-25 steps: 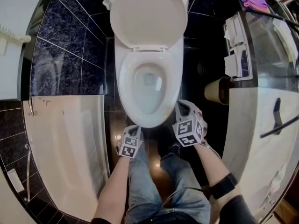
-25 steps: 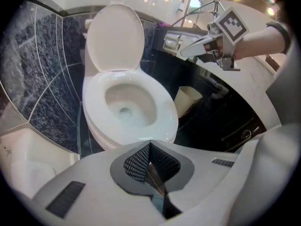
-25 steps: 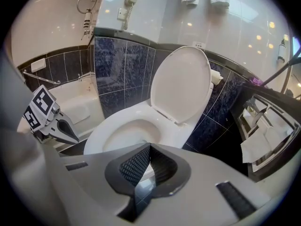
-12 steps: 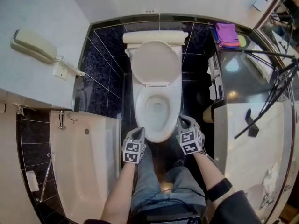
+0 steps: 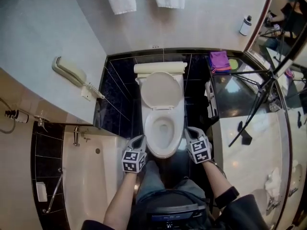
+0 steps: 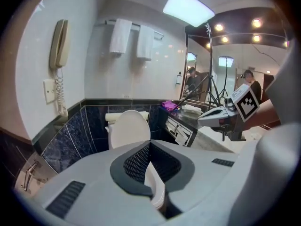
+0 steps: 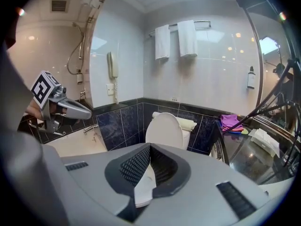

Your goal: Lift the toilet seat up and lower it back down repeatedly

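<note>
Behind the bowl (image 5: 149, 137), the toilet seat (image 5: 163, 91) stands raised against the tank (image 5: 159, 67), well apart from both grippers. The left gripper (image 5: 141, 139) and right gripper (image 5: 188, 130) flank the bowl's front rim, each with jaws pressed together on nothing. The seat is a smooth, glossy plastic oval and the bowl is hard glazed ceramic. I judge that a closed gripper nudging that slick edge could slip, letting the seat drop and slam. The glossy counter (image 5: 229, 91) crowds the right elbow.
</note>
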Demonstrator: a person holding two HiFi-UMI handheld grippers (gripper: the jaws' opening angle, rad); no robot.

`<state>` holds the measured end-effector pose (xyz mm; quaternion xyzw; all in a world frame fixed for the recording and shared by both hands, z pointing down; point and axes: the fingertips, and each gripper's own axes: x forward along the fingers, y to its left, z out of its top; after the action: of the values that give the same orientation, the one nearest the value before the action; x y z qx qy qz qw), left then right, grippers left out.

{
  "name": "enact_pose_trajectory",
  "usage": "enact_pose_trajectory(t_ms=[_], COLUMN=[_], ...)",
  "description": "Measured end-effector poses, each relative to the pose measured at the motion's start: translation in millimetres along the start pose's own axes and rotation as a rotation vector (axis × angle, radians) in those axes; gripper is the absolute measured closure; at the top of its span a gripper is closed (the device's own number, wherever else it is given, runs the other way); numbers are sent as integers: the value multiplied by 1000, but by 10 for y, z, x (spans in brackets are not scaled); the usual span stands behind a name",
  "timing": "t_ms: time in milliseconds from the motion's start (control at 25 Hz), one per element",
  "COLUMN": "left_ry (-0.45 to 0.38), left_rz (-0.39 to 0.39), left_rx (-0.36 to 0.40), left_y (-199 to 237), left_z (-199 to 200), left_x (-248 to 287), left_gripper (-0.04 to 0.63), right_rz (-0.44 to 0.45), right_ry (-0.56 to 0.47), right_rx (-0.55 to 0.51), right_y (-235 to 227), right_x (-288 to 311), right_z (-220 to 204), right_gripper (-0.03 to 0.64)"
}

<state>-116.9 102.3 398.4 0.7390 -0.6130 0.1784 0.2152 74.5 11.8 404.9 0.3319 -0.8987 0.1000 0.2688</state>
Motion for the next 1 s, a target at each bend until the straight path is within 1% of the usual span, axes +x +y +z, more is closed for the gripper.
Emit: enact_pose_trajectory(t_ms=[200, 320, 600, 760, 1000], left_ry=[-35, -52, -76, -96, -106], left_rz=[7, 8, 21, 35, 30], left_rx=[-23, -10, 9, 27, 54], left_y=[65, 91, 66, 55, -10], left_z=[264, 341, 359, 374, 421], left_x=[-252, -368, -512, -563, -537], left_gripper=[595, 595, 595, 595, 595], right_rz=[-14, -34, -60, -58, -49], right_ry=[-13, -21, -21, -19, -11], right_rx=[2, 10, 8, 8, 8], right_y=[-23, -67, -132, -110, -76], right_x=[-249, -347, -489, -519, -498], right_z=[109, 101, 22, -7, -31], right_gripper=[598, 598, 598, 598, 597])
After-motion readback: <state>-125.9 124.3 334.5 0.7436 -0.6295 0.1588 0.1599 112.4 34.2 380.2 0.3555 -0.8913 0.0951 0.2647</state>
